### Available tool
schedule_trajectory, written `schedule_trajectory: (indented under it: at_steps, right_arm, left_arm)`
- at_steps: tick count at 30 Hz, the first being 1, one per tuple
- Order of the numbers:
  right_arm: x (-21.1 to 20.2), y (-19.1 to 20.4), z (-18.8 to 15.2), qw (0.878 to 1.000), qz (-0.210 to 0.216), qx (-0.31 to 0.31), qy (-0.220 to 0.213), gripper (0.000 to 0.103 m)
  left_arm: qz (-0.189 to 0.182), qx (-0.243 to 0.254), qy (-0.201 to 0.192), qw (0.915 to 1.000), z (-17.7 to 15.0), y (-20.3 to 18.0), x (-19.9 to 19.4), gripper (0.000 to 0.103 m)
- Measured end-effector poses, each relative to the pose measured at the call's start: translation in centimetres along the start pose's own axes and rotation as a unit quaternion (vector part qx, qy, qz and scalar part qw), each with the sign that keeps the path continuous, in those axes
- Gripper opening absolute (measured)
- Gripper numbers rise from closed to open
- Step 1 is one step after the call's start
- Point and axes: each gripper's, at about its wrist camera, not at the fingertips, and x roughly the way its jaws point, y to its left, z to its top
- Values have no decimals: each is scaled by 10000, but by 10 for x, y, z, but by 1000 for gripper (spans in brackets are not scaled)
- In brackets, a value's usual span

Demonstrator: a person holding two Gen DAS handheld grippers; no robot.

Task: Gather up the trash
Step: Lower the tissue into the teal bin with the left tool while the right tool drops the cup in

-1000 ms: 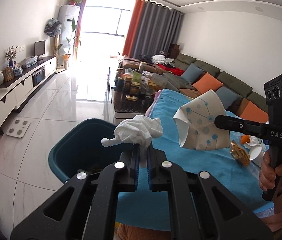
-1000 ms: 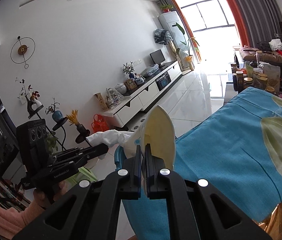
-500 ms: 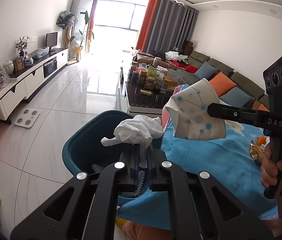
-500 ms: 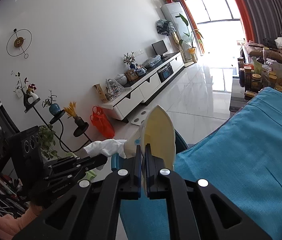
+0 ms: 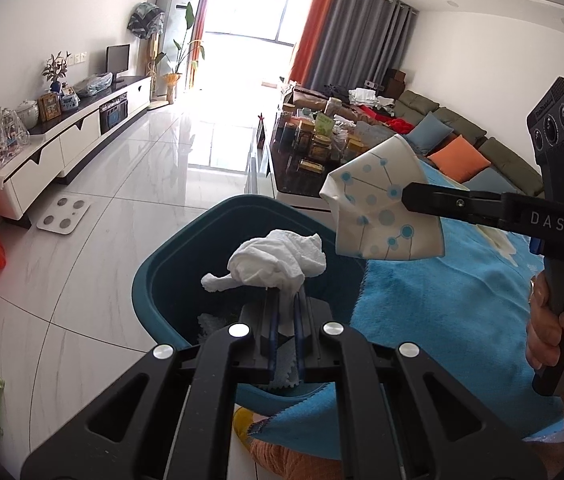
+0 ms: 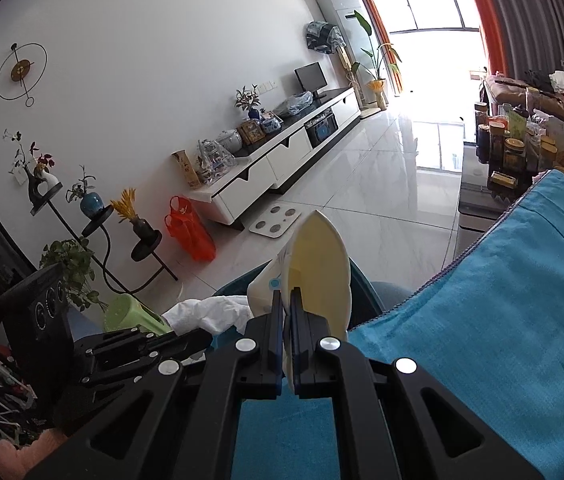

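The left gripper [image 5: 285, 300] has its fingers clamped on a crumpled white tissue [image 5: 274, 258], which hangs over the open mouth of a dark teal bin [image 5: 154, 280] standing on the tiled floor [image 5: 94, 240]. The right gripper [image 6: 285, 300] has its fingers clamped on a flattened paper cup [image 6: 321, 256], white with blue dots on the outside and cream inside. In the left wrist view the cup [image 5: 381, 216] hangs just right of the tissue, over the near right rim of the bin and the edge of a blue cloth [image 5: 441, 300] that covers the surface beside the bin. A hand [image 5: 553, 328] grips the right gripper's handle at the right edge.
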Motion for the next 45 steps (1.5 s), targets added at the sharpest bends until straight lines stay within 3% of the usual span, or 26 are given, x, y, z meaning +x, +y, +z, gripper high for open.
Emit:
schedule_trajectory:
  at_steps: [12,19,29,36,39,41,45]
  right_arm:
    - [41,4,4,9989,-197,-3,431,5]
    - [46,2,5,9986,-201,88,473,6]
    - [22,-2,-2,9993,-92,133,337,10]
    - [-13,-2,-4,9999,-18,97,30,19]
    - [-31,-1,-6,9999,11,55,-121,21]
    - [-44,-1,-10,9997,-13,32,-225,28]
    - [-73,-8,-20,9990,-101,21,-428,30]
  left_arm:
    - [61,-139,319,9994,-1,6,31,8]
    - [11,-295,542,9981,-5,9,57,12]
    - [72,-285,638,9975,-7,8,70,22]
    - [52,-91,325,9994,-4,-11,47,30]
    - [-55,63,148,9999,1,-25,33,35]
    - [-194,180,22,9996,1,-38,24,38]
    - [-558,388,-102,9976,2,-63,8,39]
